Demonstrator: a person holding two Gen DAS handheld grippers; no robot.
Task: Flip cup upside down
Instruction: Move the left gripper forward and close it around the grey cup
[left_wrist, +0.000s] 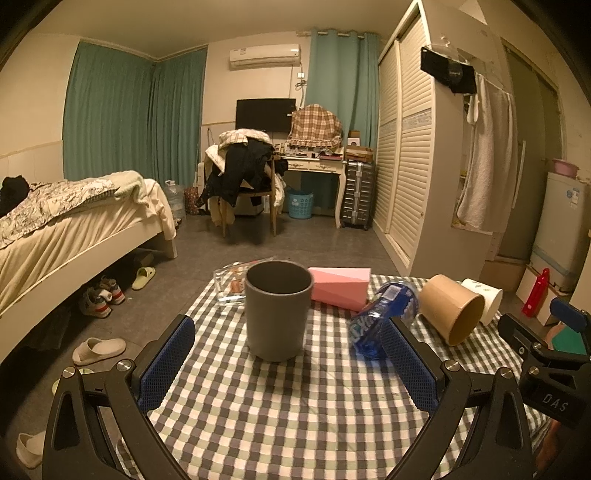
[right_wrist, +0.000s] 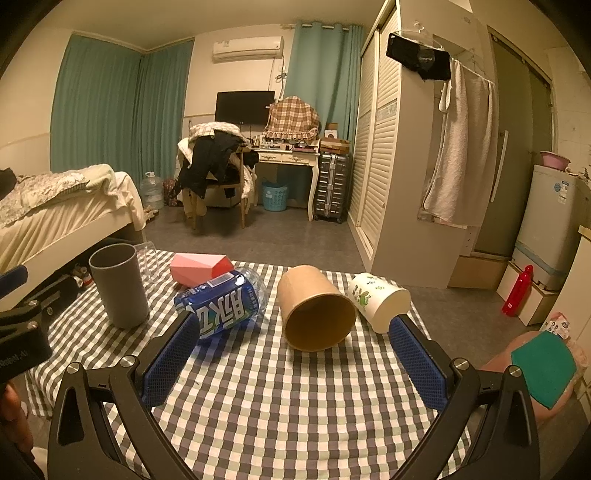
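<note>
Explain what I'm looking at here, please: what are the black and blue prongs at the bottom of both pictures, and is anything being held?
No robot here: a person holds a two-finger claw in each hand, with a fisheye camera on each looking along its blue-padded fingers. One picture is from the left claw, the other from the right claw. Both are open and hold nothing. They hover over a table with a checked cloth. On it, the grey cup stands upright, mouth up, straight ahead of the left claw. A blue bottle, a brown paper cup and a white printed cup lie on their sides. A pink box and a clear glass container sit behind.
</note>
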